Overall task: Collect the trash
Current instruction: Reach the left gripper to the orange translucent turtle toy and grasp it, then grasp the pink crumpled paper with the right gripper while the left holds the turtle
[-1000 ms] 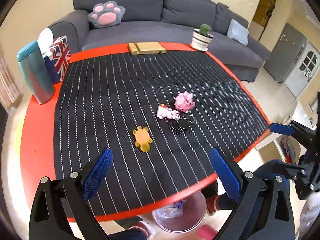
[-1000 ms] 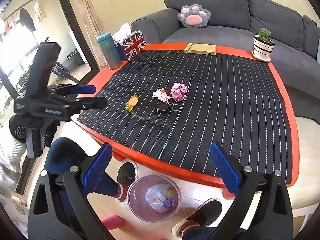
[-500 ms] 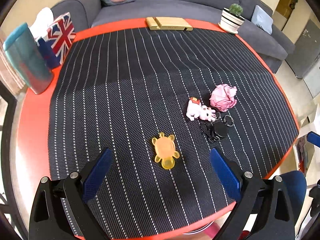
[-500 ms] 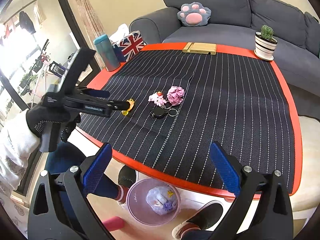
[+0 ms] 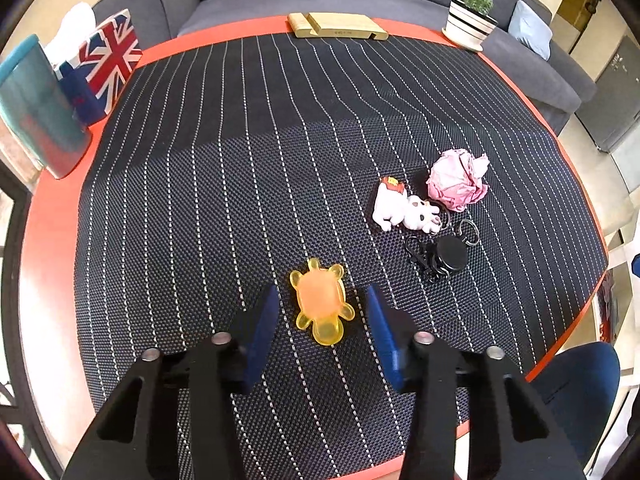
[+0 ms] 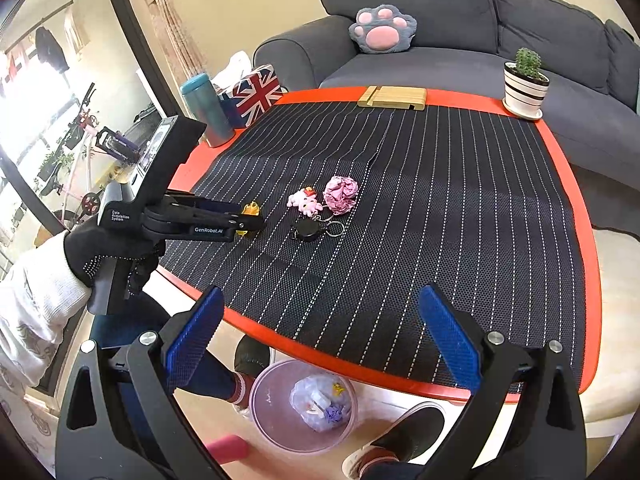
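Compared with a second ago, the left tongs have moved forward from the desk edge and narrowed from wide open to partly open; their blue pads now flank the orange turtle-shaped piece without touching it. The right tongs remain wide open and empty, off the near desk edge above the bin. The bin stands on the floor and holds a clear bag with scraps. The crumpled pink paper lies on the striped mat, touching the plush keychain.
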